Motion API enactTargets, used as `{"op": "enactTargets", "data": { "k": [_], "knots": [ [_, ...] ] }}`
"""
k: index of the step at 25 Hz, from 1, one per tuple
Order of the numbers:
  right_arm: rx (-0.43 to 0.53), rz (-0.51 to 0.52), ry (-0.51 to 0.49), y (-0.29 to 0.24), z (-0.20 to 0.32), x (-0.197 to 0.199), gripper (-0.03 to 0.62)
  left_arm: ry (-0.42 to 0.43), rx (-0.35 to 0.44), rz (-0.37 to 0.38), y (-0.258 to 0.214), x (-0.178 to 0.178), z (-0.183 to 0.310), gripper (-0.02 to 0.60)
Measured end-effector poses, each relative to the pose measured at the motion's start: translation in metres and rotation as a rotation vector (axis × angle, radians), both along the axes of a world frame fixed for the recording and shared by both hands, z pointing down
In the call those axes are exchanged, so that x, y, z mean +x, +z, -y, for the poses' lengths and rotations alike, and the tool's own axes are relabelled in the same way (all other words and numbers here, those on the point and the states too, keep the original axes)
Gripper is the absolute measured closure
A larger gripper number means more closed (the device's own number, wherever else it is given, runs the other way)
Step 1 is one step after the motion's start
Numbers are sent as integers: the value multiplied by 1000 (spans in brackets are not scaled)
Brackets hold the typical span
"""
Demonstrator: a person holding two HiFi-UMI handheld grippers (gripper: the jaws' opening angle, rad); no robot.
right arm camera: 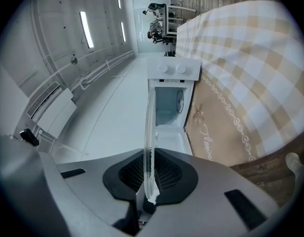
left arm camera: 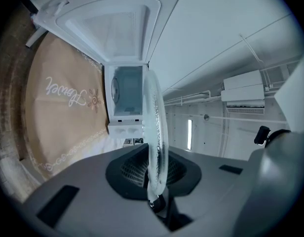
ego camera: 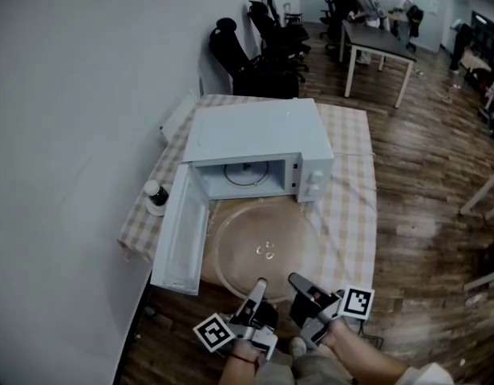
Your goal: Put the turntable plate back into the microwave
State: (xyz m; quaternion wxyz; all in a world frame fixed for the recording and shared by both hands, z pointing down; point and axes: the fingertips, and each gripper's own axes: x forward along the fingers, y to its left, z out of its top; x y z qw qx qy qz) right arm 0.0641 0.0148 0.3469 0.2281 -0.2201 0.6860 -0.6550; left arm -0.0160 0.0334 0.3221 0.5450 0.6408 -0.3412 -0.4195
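Observation:
The clear glass turntable plate (ego camera: pixel 265 249) hangs level in front of the white microwave (ego camera: pixel 255 139), whose door (ego camera: pixel 180 231) stands swung open to the left. Both grippers hold the plate's near rim. My left gripper (ego camera: pixel 260 283) is shut on it at the left, my right gripper (ego camera: pixel 294 279) is shut on it beside that. In the left gripper view the plate (left arm camera: pixel 154 127) shows edge-on, pinched in the left gripper (left arm camera: pixel 154 194), with the open microwave (left arm camera: pixel 126 90) beyond. In the right gripper view the plate (right arm camera: pixel 149 142) runs edge-on from the right gripper (right arm camera: pixel 149 194) toward the microwave's cavity (right arm camera: pixel 168 105).
A checked cloth (ego camera: pixel 351 207) covers the table, with a brown mat (left arm camera: pixel 63 112) under the plate. A small black-capped bottle (ego camera: pixel 156 196) stands left of the door. A wall is close on the left. Black office chairs (ego camera: pixel 259 46) and a desk (ego camera: pixel 379 42) are behind.

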Motion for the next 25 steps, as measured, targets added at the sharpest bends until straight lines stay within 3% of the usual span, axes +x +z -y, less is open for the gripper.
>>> {"op": "enactTargets", "data": {
  "k": [10, 25],
  "knots": [
    [25, 30, -10, 21, 38, -28, 546, -9, 1, -1, 24, -27, 38, 552],
    [47, 41, -16, 40, 81, -42, 546, -15, 15, 25, 46, -41, 80, 552]
  ]
}}
